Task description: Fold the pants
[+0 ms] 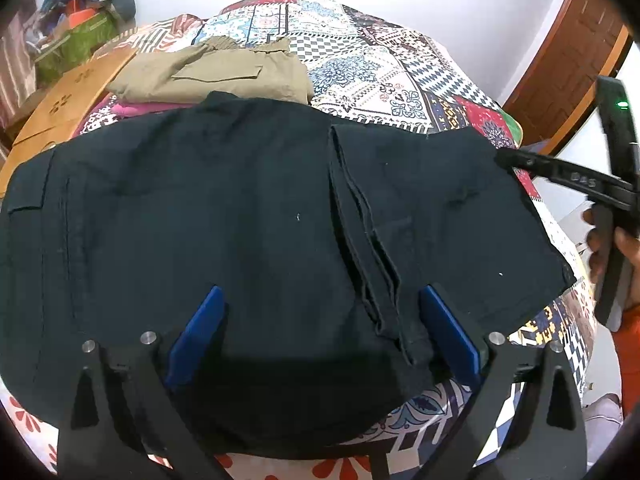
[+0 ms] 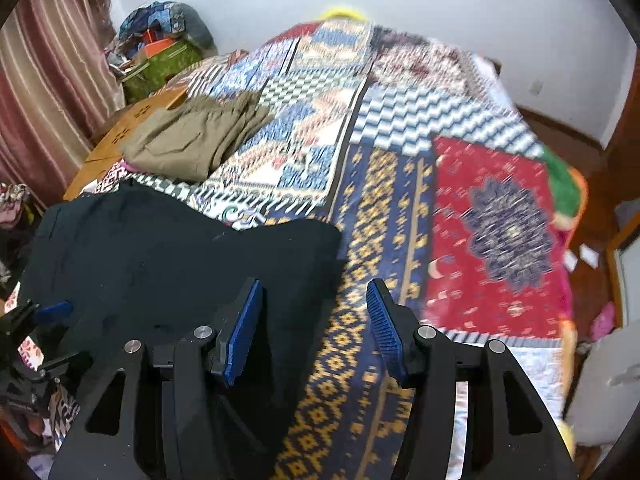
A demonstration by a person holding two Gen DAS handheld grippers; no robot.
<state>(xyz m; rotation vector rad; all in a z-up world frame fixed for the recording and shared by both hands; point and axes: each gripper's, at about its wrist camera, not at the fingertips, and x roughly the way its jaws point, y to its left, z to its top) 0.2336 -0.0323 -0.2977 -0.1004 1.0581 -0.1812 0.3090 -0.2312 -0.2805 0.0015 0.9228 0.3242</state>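
Patchwork bedspread [image 2: 400,128] covers whole bed, far and right parts bare: ample room. Dark pants [image 1: 240,208] lie folded flat at near edge, khaki garment [image 1: 224,72] just beyond. Cloth looks soft, limp, light; best pinched at hem or corner. Left gripper [image 1: 320,300] gapes wide over pants, holding nothing. Right gripper [image 2: 314,292] half open, empty, beside pants' right edge.

A patchwork bedspread [image 2: 392,208] of blue, red and white printed panels covers the bed. On its far left part lies a folded khaki garment [image 1: 224,74] with a flap pocket. Beyond the bedspread's left edge stands a tan wooden panel [image 1: 68,100] with cut-out motifs, a green printed bag [image 2: 168,64] heaped with clothes, and a striped pink curtain [image 2: 44,92].
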